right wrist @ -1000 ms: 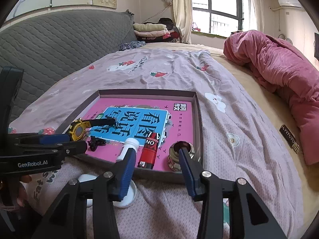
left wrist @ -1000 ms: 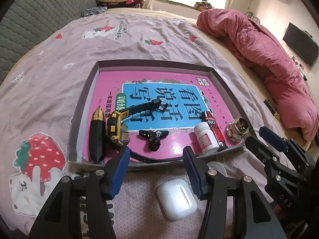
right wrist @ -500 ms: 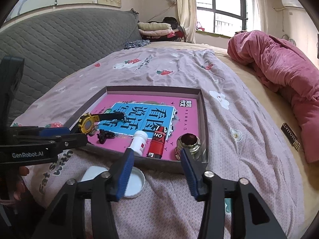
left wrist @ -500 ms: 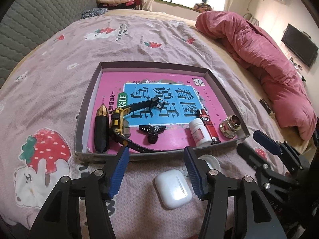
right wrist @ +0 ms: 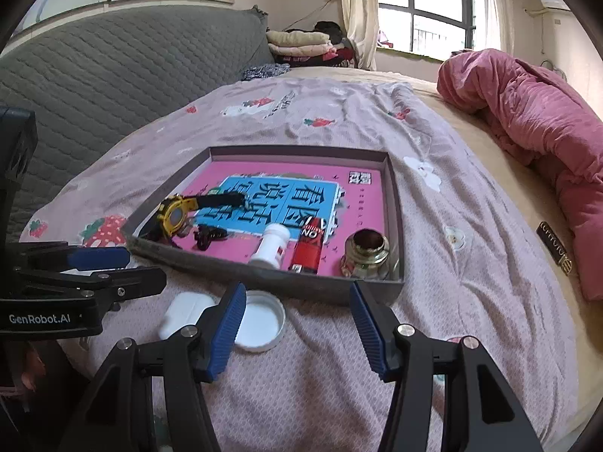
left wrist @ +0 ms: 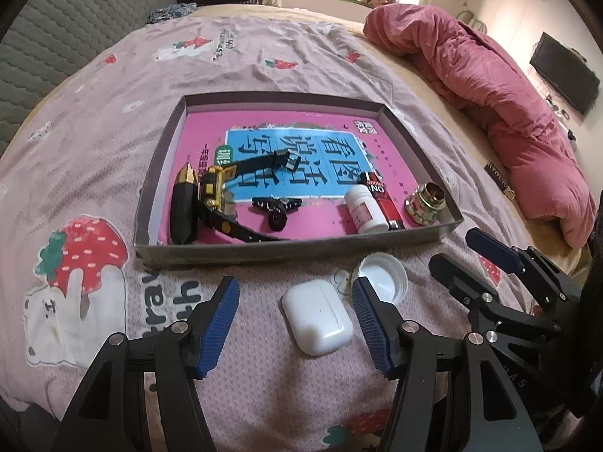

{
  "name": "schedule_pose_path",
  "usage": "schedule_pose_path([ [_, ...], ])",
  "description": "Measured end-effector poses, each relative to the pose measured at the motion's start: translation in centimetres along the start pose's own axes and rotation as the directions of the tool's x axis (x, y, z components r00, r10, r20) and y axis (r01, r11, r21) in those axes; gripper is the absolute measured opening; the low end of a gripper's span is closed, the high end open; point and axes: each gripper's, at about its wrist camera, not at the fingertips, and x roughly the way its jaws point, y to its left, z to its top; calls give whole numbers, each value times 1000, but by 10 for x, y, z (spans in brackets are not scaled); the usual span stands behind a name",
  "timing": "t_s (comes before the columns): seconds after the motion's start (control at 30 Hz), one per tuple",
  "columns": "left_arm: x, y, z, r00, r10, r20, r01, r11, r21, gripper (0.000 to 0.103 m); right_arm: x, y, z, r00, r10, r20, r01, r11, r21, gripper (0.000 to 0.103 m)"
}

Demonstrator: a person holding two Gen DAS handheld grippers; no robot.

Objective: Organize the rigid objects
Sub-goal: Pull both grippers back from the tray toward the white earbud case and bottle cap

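Inside one tray [left wrist: 410,239] lie six objects; outside, two; both grippers' jaws are opening, empty.

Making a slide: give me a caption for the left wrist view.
Left hand-held gripper opening above a white earbud case on the bedspread, beside a tray of small items.

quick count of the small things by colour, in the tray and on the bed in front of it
White: 3 – earbud case, round lid, small bottle
Black: 2 – faceted pen-shaped piece, small clip
Yellow and black: 1 – watch
Red: 1 – lighter
Brass: 1 – metal fitting
Total: 8
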Motion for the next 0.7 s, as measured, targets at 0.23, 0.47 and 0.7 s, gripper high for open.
schedule_pose_path([
  [0.23, 7, -4, -7, 999, -6, -37, 7, 1000, 7, 64, 4, 8, -8, 999, 15, -45, -17, 999, -30, 57],
  [0.47, 19, -10, -15, 996, 3, -87, -2, 1000, 20, 64, 16, 12, -18, 994, 8, -105, -15, 998, -66, 57],
  [0.7, 32, -12, -18, 992, 1, -129, -2, 1000, -4, 64, 28, 22, -27, 989, 35, -146, -50, 994, -98, 57],
])
